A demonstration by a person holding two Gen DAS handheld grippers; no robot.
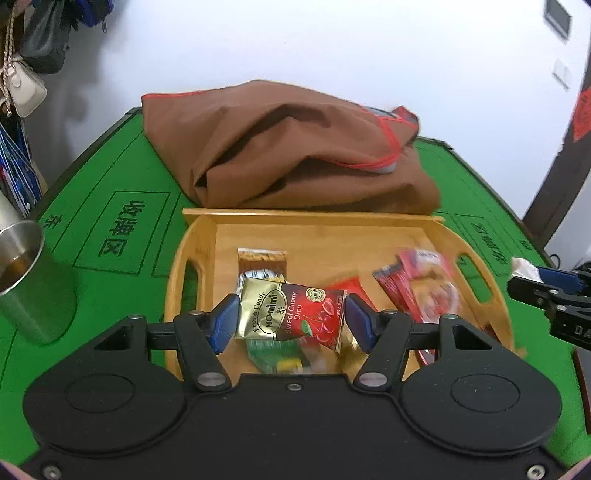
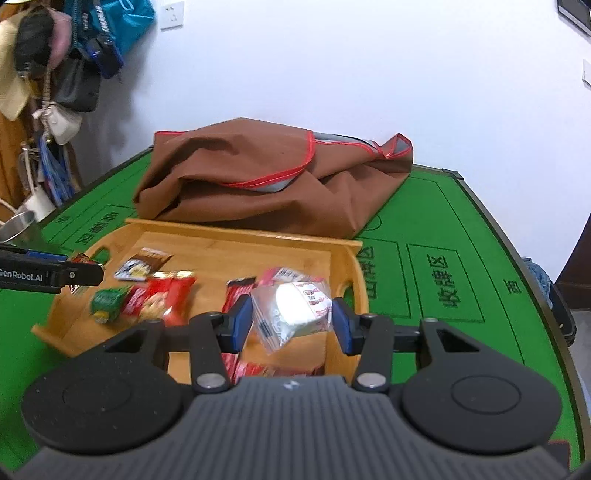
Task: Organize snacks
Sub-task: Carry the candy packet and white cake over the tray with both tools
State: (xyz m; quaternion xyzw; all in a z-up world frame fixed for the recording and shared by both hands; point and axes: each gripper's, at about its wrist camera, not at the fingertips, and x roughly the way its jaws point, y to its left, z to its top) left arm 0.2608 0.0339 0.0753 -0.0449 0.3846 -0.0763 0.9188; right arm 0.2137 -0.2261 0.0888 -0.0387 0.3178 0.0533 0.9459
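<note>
The left tool (image 1: 290,323) pinches a cherry candy packet (image 1: 291,315) above the wooden tray (image 1: 199,240). The right tool (image 2: 291,325) pinches a clear packet (image 2: 291,314) over the tray's 3 o'clock end. Better lower each packet flat beside similar snacks before letting go. At 12 o'clock on the counter (image 1: 110,177) lies a brown bag (image 1: 295,155).

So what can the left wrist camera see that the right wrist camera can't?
Only the left wrist view shows the left gripper holding the cherry candy packet. Only the right wrist view shows the right gripper holding the white snack in a clear wrapper and a wall socket. Both show the wooden tray, brown bag, green table and metal cup.
</note>
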